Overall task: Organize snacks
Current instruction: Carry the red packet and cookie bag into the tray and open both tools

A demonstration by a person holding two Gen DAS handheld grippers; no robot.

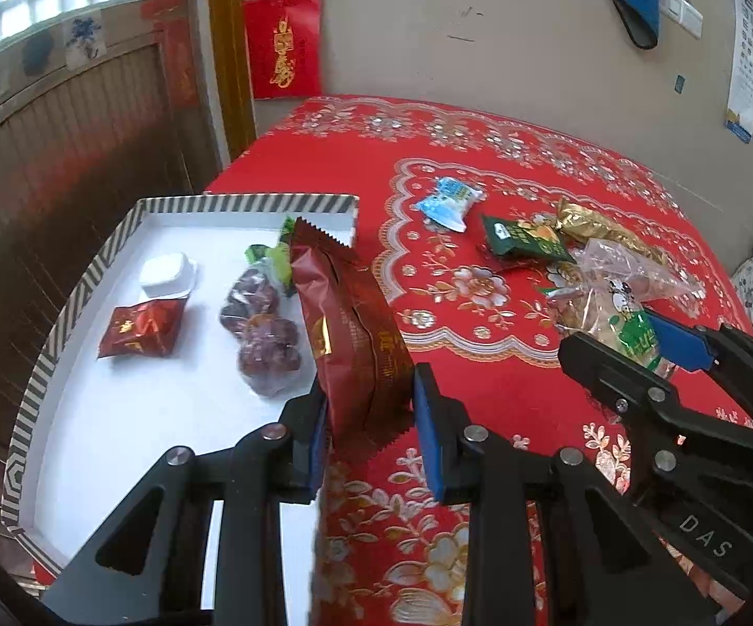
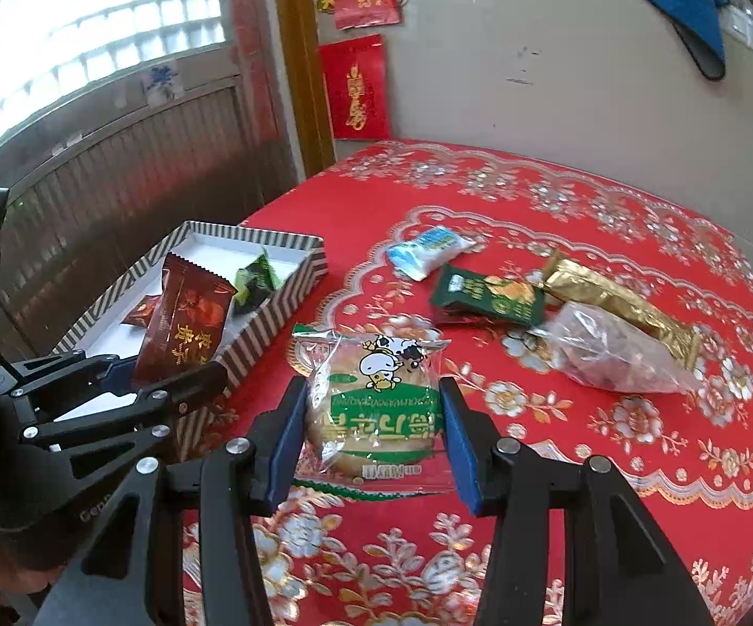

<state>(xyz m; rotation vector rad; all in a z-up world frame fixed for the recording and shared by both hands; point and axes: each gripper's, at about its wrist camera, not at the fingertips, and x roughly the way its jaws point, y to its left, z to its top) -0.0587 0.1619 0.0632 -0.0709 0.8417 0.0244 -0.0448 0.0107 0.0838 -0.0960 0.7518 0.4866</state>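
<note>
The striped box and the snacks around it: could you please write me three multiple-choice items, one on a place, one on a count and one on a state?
1. Where does the small white tub lie?
A. inside the shallow striped cardboard box
B. on the red floral tablecloth
C. in the right gripper

2. How many packets lie loose on the cloth at the far side, held by neither gripper?
A. two
B. four
C. six

3. What is the left gripper doing?
A. standing open and empty
B. shut on the dark red foil packet
C. shut on the round cake in a clear wrapper

Answers: 1 A, the tub rests on the box's white floor. 2 B, a blue-white, a dark green, a gold and a clear packet. 3 B, its blue pads press both sides of that packet.
</note>
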